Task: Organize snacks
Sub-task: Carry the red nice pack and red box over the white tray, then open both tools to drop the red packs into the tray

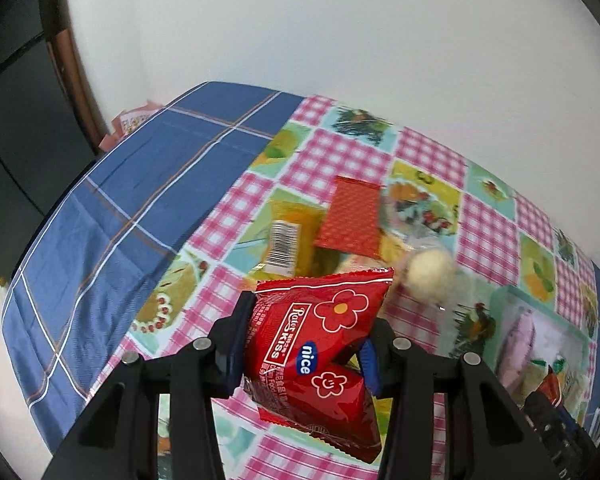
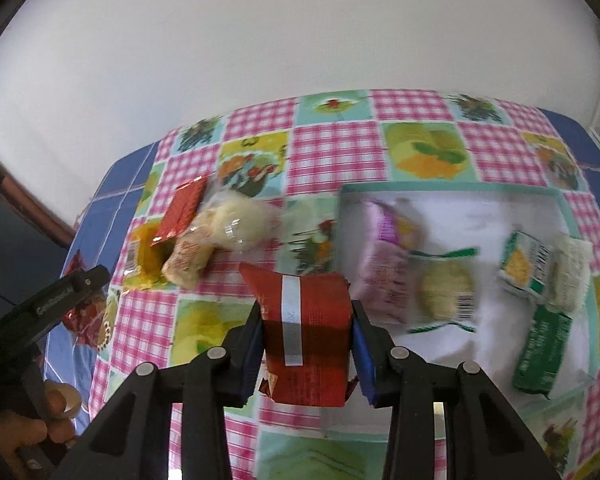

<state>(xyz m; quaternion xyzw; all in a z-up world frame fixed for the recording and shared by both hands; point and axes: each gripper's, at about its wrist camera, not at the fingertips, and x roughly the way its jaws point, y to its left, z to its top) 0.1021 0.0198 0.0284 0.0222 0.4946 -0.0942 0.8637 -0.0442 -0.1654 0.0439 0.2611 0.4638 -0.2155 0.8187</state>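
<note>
My left gripper (image 1: 304, 344) is shut on a red "nice" snack packet (image 1: 320, 344) and holds it above the table. My right gripper (image 2: 306, 340) is shut on a dark red packet with a silver strip (image 2: 306, 344), just left of a shallow white tray (image 2: 452, 196). The tray holds a pink packet (image 2: 384, 268), a round biscuit pack (image 2: 446, 290) and green packets (image 2: 542, 350). Loose snacks lie to the left: a small red packet (image 2: 182, 208), a pale round bun (image 2: 240, 220), a yellow packet (image 2: 148, 258).
The table has a pink checked fruit-print cloth (image 2: 332, 152) over a blue plaid cloth (image 1: 120, 208). A white wall stands behind. The left gripper's body (image 2: 48, 304) and the hand holding it show at the left of the right wrist view.
</note>
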